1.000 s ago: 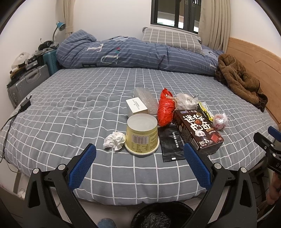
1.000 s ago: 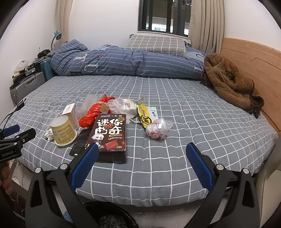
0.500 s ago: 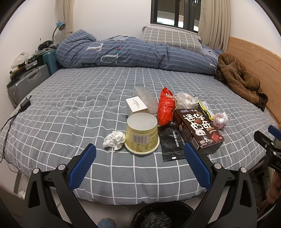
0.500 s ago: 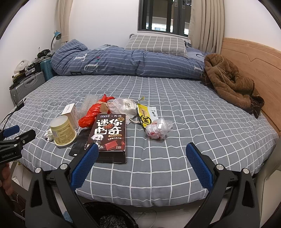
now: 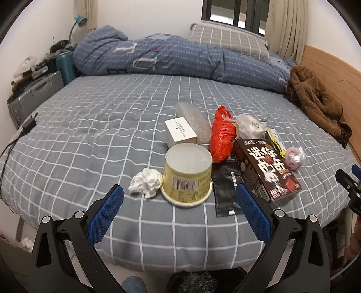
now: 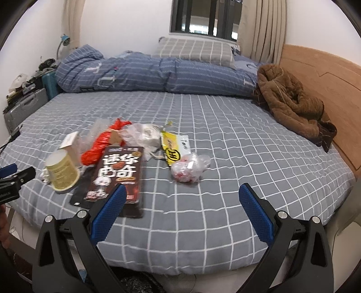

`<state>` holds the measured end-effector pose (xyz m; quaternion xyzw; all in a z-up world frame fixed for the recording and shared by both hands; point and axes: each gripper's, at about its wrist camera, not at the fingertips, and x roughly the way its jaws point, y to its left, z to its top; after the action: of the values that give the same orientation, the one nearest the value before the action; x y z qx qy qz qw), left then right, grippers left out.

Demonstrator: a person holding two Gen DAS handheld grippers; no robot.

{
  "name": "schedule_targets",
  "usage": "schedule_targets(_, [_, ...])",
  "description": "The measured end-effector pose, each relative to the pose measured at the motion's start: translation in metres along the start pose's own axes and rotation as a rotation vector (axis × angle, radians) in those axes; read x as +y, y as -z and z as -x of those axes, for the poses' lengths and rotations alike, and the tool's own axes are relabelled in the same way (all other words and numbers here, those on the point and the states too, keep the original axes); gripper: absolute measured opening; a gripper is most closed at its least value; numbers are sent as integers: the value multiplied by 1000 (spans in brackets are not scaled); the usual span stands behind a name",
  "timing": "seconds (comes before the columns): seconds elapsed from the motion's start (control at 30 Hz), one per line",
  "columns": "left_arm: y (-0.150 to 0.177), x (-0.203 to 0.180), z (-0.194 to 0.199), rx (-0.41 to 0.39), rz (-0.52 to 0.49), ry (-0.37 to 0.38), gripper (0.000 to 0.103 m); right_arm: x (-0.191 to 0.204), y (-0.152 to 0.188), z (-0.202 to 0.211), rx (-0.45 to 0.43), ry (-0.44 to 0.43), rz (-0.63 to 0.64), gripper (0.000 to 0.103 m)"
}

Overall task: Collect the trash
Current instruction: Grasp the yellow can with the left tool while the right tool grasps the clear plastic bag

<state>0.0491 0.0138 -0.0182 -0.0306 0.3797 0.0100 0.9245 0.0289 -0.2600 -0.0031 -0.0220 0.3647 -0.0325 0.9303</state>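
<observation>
Trash on grey checked bed by window; both grippers' fingers spread, empty.

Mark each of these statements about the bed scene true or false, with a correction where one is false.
1. Both claws are open and hold nothing. True: the left claw and the right claw are spread wide over the bed.
2. The yellow tub stands upside down, its wide rim on the sheet. True.
3. The crumpled white tissue lies on top of the dark snack box. False: it lies on the sheet beside the tub, on the side away from the box.
4. The red plastic bag lies inside the bin. False: it lies on the bed between the white carton and the snack box.
5. A brown coat is heaped by the wooden headboard. True.
</observation>
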Motion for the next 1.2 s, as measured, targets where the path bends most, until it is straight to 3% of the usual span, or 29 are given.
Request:
schedule_targets(0.33, [-26,-10,-48,37,-45,-21,97,-6,-27,-78,75,-1,25,96])
schedule_targets(0.77, [-12,-22,-91,96,-56,-16,97,-20,-23,-148,170,-21,-50,93])
schedule_targets(1.2, [-8,-26,-108,100,-58,-21,83,-20,-17,-169,213,-57,-70,68])
